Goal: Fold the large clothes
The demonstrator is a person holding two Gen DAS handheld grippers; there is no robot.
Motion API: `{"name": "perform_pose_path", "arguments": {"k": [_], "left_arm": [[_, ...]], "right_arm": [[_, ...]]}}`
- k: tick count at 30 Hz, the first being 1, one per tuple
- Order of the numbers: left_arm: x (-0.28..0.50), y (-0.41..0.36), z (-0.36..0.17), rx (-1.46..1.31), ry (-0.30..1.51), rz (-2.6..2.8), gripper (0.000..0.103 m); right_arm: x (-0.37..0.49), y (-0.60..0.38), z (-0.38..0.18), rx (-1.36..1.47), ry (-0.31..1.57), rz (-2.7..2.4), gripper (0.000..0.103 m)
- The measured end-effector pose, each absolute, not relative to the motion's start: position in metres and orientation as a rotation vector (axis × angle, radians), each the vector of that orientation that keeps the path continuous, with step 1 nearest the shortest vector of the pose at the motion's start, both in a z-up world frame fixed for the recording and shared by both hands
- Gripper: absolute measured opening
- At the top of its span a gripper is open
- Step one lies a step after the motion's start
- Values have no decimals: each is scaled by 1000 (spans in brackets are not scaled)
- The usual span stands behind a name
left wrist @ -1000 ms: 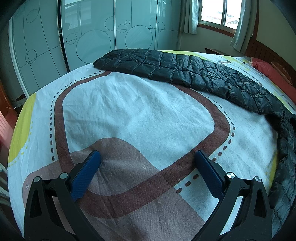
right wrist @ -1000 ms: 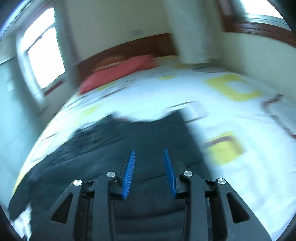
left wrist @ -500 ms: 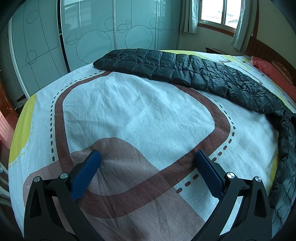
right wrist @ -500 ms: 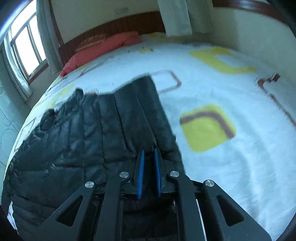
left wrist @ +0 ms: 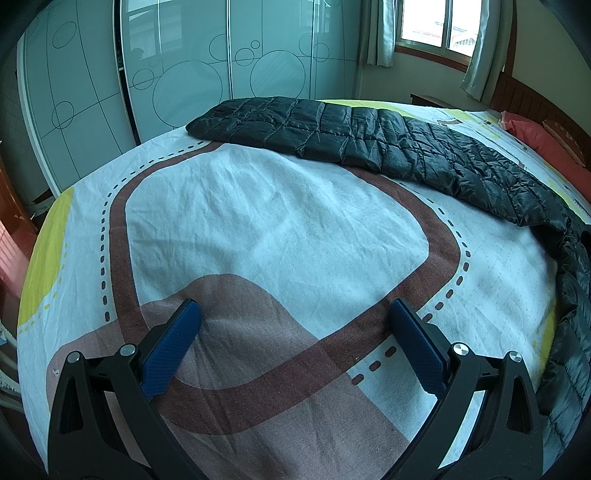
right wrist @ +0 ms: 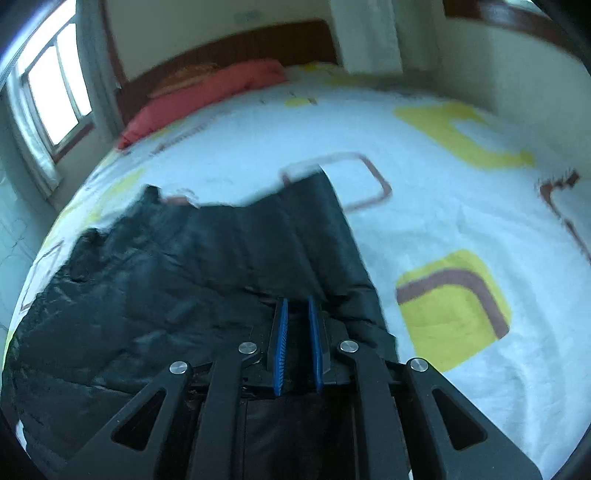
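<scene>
Two views of one bed. From the left wrist: left gripper [left wrist: 293, 325] low over the bedsheet [left wrist: 280, 229], blue fingers [left wrist: 171, 347] spread wide, nothing between them but printed fabric with a brown road-like loop and dashed lines. Black quilted jacket [left wrist: 388, 147] stretched across the far side of the bed, from near the glass wardrobe doors [left wrist: 177, 70] at the left, running rightward and curling down the right edge of the view. Well apart from this gripper. Red pillow [left wrist: 543, 144] at far right against a wooden headboard [left wrist: 532, 103]; window [left wrist: 436, 26] with pale curtains above.

From the right wrist, somewhat blurred: right gripper [right wrist: 297, 317] pointing down at the jacket [right wrist: 207, 266], blue fingers [right wrist: 281, 343] drawn to a narrow slit, almost together. Dark fabric directly under and around the tips; whether a fold is pinched between the pads, cannot tell. Jacket filling the lower left of this view, its right edge running past the gripper, white sheet with yellow and brown squares beside it. Red pillow [right wrist: 207, 96] and headboard beyond, window [right wrist: 55, 88] at left.
</scene>
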State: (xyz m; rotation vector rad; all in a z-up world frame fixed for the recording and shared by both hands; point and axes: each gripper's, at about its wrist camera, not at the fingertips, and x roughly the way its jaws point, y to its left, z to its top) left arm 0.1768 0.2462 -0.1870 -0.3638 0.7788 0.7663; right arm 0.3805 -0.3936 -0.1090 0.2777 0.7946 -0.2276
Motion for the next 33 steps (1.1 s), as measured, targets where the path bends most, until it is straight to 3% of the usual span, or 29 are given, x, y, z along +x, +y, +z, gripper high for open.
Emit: {"name": "perform_pose_path", "arguments": {"k": [2,3,4,12,18,27,33], "left_arm": [[177,247,-187,-364,779,766,101],[177,246,-187,-364,779,766,101],[177,246,-187,-364,779,766,101],[177,246,-188,-366,777,764,101],[177,247,-188,-373,777,761,101],[171,268,-177,-492,803,674,101],[155,330,-168,-731,602,529,101]], "right_arm": [[379,-380,-112,252,779,-209,32],[383,-376,-121,241,804,-198,51],[394,-369,-138,204,871,-188,59],[347,-330,-97,196,772,-156,59],[353,-314,-136,177,839,-175,59],[353,-316,-140,174,825,-172,60],[347,-315,-139,174,815,-169,60]]}}
